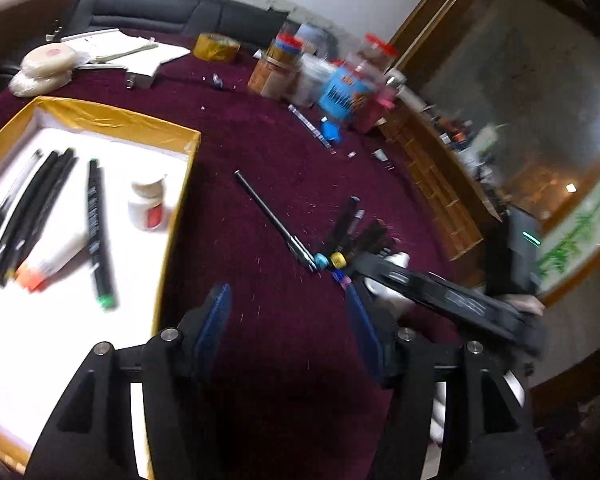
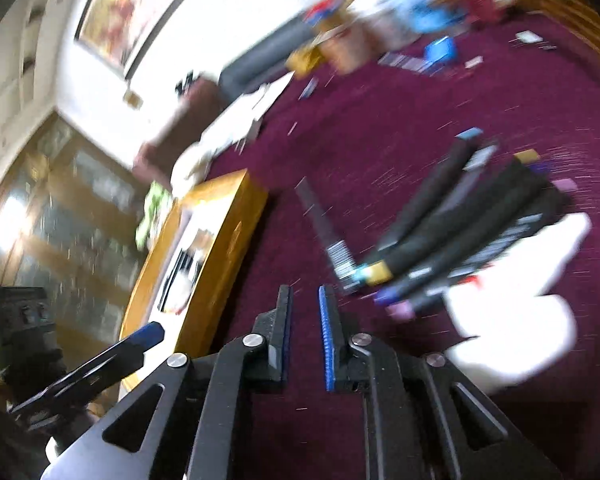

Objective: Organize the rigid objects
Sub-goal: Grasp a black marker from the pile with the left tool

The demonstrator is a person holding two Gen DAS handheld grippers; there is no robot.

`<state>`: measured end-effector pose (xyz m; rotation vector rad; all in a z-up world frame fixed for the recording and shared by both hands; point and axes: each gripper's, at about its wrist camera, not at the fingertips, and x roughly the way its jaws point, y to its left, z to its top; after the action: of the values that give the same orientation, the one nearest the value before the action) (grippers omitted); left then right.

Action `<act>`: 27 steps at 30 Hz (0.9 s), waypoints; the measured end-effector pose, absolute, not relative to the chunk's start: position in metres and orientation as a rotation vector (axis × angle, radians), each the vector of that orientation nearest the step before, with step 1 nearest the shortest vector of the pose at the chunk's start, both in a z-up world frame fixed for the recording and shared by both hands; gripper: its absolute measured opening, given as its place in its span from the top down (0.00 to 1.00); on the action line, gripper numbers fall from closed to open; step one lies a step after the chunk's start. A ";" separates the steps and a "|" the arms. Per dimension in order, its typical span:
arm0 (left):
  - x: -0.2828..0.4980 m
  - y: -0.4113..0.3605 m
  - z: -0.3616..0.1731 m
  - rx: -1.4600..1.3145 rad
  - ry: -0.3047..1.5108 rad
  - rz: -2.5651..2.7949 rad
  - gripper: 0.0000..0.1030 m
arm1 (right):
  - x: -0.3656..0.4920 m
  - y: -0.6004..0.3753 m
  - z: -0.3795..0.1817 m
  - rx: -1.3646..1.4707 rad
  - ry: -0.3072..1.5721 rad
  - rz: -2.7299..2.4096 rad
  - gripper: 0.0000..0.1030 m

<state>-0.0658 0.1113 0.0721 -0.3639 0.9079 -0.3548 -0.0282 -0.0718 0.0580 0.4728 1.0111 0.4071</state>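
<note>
A yellow-rimmed box (image 1: pixel 118 120) with a white floor sits at the left and holds several black markers (image 1: pixel 96 224) and a small white bottle (image 1: pixel 148 204). On the maroon cloth, a pile of black markers with coloured caps (image 1: pixel 352 236) and a thin black pen (image 1: pixel 268 212) lie ahead. My left gripper (image 1: pixel 286 304) is open and empty above the cloth, short of the pile. My right gripper (image 2: pixel 305 292) is nearly shut with nothing between its pads, left of the marker pile (image 2: pixel 452 232). The box (image 2: pixel 216 240) shows at its left. White objects (image 2: pixel 512 312) lie beside the pile.
Jars and bottles (image 1: pixel 292 68), a tape roll (image 1: pixel 216 46), papers (image 1: pixel 120 48) and round white pads (image 1: pixel 46 66) stand at the back of the table. A ruler (image 1: pixel 312 128) and small bits lie mid-table. The table edge (image 1: pixel 432 184) runs along the right.
</note>
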 end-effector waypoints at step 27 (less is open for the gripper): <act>-0.005 0.037 0.015 0.111 0.965 -0.272 0.86 | -0.069 -0.162 0.062 0.607 0.851 0.250 0.81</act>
<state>-0.0051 0.0366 0.0151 0.1107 0.9650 -0.2721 -0.0685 -0.1622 0.0619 0.6074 0.8509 0.2504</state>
